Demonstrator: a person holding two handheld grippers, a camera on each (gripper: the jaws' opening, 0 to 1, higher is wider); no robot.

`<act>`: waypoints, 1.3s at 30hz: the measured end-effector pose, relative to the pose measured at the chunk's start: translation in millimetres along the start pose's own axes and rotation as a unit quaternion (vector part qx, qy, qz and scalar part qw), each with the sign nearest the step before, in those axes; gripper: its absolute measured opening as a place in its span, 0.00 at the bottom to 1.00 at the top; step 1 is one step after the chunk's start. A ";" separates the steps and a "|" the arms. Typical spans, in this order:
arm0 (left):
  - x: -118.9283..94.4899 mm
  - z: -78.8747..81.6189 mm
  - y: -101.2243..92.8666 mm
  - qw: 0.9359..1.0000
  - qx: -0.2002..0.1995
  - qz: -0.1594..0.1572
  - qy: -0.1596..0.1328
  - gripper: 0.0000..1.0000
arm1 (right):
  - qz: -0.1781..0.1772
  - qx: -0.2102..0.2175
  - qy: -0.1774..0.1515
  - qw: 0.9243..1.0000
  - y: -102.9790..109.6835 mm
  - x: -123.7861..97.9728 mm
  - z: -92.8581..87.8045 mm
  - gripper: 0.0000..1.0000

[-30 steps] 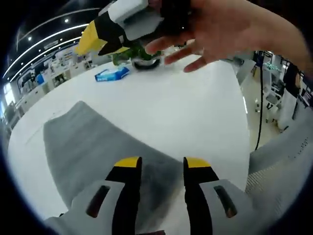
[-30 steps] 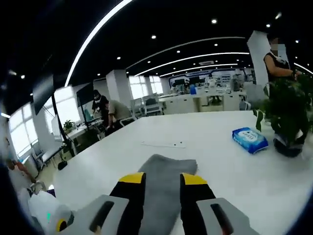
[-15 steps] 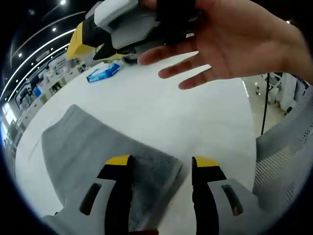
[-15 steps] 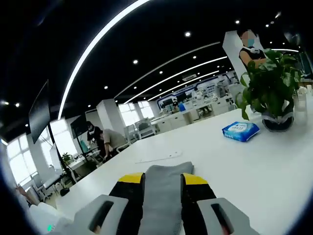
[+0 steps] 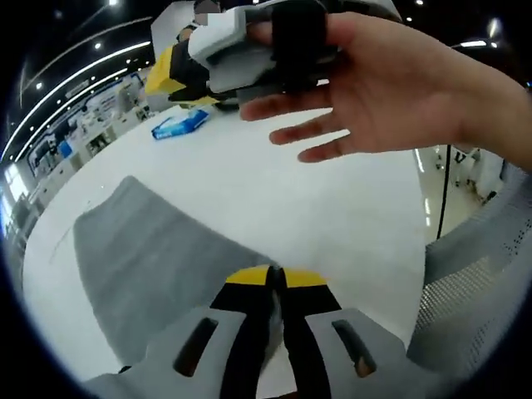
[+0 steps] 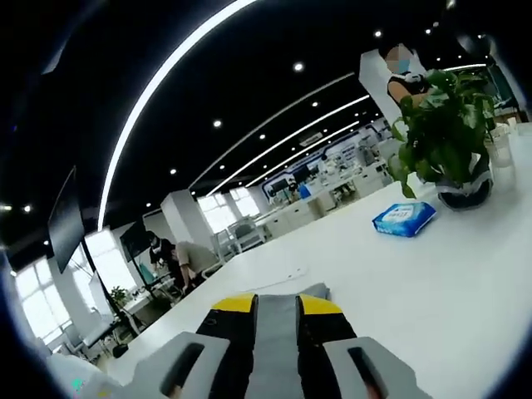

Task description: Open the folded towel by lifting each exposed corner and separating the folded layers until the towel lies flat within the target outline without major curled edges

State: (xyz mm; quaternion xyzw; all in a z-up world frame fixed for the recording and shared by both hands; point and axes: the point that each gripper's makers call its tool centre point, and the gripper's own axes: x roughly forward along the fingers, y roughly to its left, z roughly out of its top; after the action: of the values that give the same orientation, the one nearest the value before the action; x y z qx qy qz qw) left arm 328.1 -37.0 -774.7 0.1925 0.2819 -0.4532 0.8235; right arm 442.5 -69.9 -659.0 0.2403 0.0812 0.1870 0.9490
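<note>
The grey towel (image 5: 150, 258) lies folded on the white table (image 5: 324, 208), long side running away to the left. My left gripper (image 5: 277, 276) is shut on its near right corner, the yellow tips pressed together over the cloth. My right gripper (image 5: 172, 75) hangs above the table's far side in a person's hand (image 5: 391, 91) whose fingers are spread; it is clear of the cloth. In the right gripper view, that gripper (image 6: 277, 303) shows a narrow gap between its jaws, and the towel (image 6: 277, 332) on the table is seen through it.
A blue pack of wipes (image 5: 179, 126) (image 6: 403, 219) lies at the far side of the table, beside a potted plant (image 6: 445, 133). A grey mesh chair (image 5: 474, 283) stands by the table's right edge. People stand at desks (image 6: 179, 258) in the background.
My left gripper's jaws have shut on the towel's corner. The right gripper's jaws have drawn closer together, and its view has tilted upward.
</note>
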 end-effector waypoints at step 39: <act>-131.4 5.8 143.4 0.957 -0.184 0.188 -0.125 0.02 | 0.009 -0.148 0.260 0.954 6.0 1.3 -136.5 0.04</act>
State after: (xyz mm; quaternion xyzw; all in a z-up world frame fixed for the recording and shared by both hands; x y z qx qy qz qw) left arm 395.7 117.5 -677.5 0.0290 0.2137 -0.2514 0.9436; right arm 408.4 -6.4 -775.1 0.0415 0.2942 0.2618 0.9183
